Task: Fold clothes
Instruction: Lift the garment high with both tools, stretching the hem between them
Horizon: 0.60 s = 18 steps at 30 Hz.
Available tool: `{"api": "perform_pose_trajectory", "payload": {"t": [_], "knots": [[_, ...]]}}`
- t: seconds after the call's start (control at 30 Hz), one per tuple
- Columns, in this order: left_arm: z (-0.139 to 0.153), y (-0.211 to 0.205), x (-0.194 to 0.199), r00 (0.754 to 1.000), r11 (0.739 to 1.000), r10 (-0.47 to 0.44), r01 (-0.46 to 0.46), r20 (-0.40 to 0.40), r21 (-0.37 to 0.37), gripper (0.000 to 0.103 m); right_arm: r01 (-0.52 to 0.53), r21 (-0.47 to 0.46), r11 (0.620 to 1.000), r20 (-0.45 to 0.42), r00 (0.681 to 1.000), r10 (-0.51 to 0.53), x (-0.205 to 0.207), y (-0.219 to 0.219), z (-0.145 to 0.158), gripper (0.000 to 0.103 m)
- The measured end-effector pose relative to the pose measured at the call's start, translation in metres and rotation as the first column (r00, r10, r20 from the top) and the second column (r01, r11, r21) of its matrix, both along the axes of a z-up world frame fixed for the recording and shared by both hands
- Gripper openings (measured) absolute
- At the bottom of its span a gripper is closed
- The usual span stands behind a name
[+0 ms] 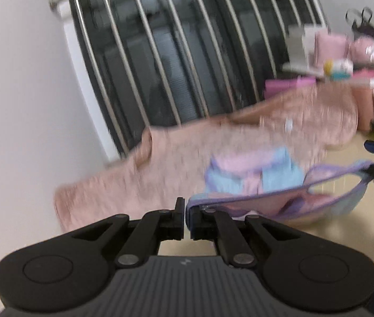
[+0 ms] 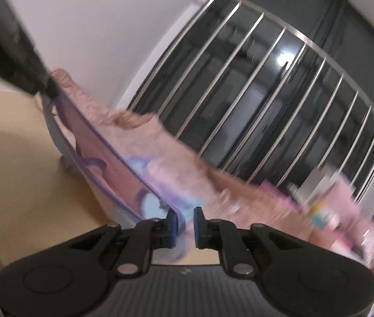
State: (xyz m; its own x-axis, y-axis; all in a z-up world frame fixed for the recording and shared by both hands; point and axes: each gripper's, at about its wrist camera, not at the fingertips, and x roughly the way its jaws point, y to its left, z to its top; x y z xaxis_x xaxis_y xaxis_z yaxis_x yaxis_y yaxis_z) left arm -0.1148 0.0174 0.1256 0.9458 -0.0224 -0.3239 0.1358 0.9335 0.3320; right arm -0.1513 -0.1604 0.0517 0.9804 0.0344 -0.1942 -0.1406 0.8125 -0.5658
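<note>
Writing: no readable words anywhere — only a small pale emblem (image 1: 186, 262) on the ribbed grey body of the left gripper, too small to make out.
Left gripper (image 1: 187, 220): jaws clenched on the purple-bound edge of the pink and light-blue child's garment (image 1: 287, 200), which runs off toward 3 o'clock.
Right gripper (image 2: 185, 228): blue-padded jaws a little apart with the garment's purple hem (image 2: 123, 163) between them; blur hides whether the pads press on it, so I cannot tell if it is gripped.
Garment position: stretched between the two grippers above the beige surface (image 1: 345, 224), hanging in a shallow sag.
Second garment: a folded pink and light-blue piece (image 1: 250, 169) lies beyond it at 12 o'clock, on the pink fuzzy blanket (image 1: 166, 163).
Behind: a dark window with slanted metal bars (image 1: 176, 60) — a lamp's reflection shows in the glass.
Clutter: pink boxes and bags (image 1: 340, 60) stacked at 2 o'clock in the left wrist view, blurred.
In the way: the blanket's raised edge sits between the garment and the window; nothing lies directly under the stretched cloth.
</note>
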Motion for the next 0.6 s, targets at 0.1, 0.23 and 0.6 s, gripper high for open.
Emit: {"api": "perform_pose_trajectory", "payload": {"t": [0.1,0.23,0.6], "knots": [[0.030,-0.006,-0.009,0.997,1.000,-0.023,0.022,0.080,0.016,0.004,0.004,-0.006,1.000,0.098,0.995,-0.003,-0.006,-0.005,0.026,0.026],[0.062,-0.016,-0.022,0.986,0.998,-0.060,0.057,0.153,0.026,0.005,-0.033,0.030,0.999,0.113,0.993,0.030,-0.007,-0.017,0.059,0.002],[0.158,-0.031,0.033,0.980,0.996,-0.054,0.038,0.190,0.085,0.006,-0.150,0.127,0.980,0.043,0.988,0.146,0.047,-0.051,0.206,0.002]]}}
